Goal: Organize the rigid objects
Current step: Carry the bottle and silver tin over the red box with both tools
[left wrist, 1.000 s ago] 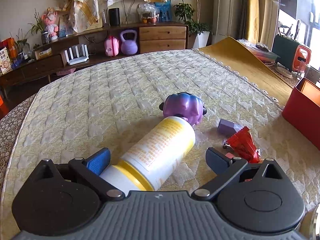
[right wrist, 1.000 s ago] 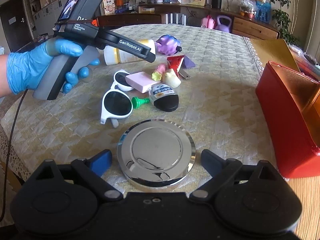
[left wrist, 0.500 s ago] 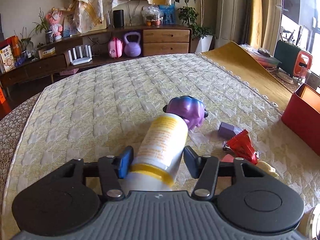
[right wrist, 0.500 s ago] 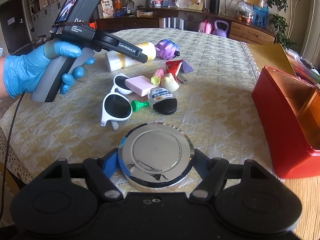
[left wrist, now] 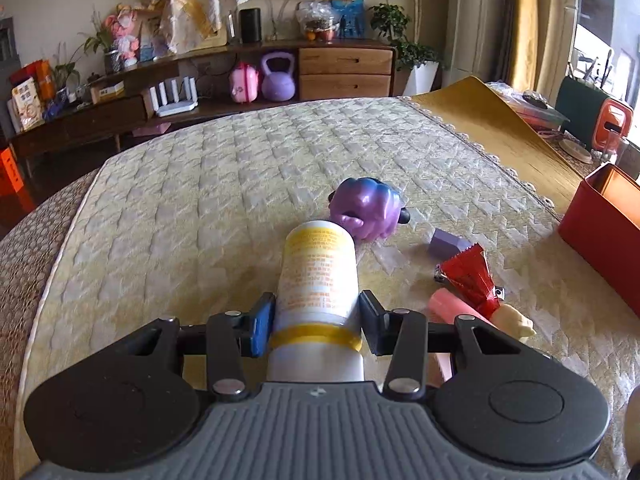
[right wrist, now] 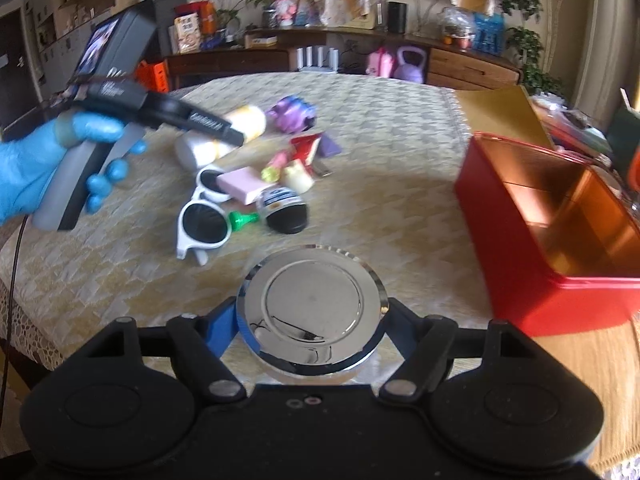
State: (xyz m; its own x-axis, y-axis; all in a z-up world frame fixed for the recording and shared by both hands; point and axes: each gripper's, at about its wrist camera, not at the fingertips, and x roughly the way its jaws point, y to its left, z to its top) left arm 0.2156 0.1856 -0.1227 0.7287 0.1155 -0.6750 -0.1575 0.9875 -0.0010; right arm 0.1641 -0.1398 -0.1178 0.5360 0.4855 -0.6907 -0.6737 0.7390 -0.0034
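Observation:
A white bottle with a yellow label [left wrist: 318, 264] lies on the quilted table, pointing away from me. My left gripper [left wrist: 317, 322] straddles its lower body; the jaws are closing and both pads touch its sides. The right wrist view shows that same gripper [right wrist: 230, 134] held by a blue-gloved hand [right wrist: 28, 168] over the bottle [right wrist: 250, 122]. My right gripper [right wrist: 311, 322] is shut on a round shiny metal lid [right wrist: 312, 300], held a little above the cloth. A red open box [right wrist: 520, 280] stands to the right.
A purple toy [left wrist: 366, 208] sits just beyond the bottle. A red wrapper [left wrist: 468, 272], a purple block [left wrist: 446, 240] and a pink tube [left wrist: 452, 306] lie to its right. White sunglasses [right wrist: 204, 220], a pink eraser [right wrist: 240, 182], a green cap [right wrist: 242, 219] and a black-ended jar [right wrist: 286, 210] cluster mid-table.
The left jaws came in from wide apart onto the bottle, which swung in line with the gripper. The right jaws closed on the metal lid and raised it slightly.

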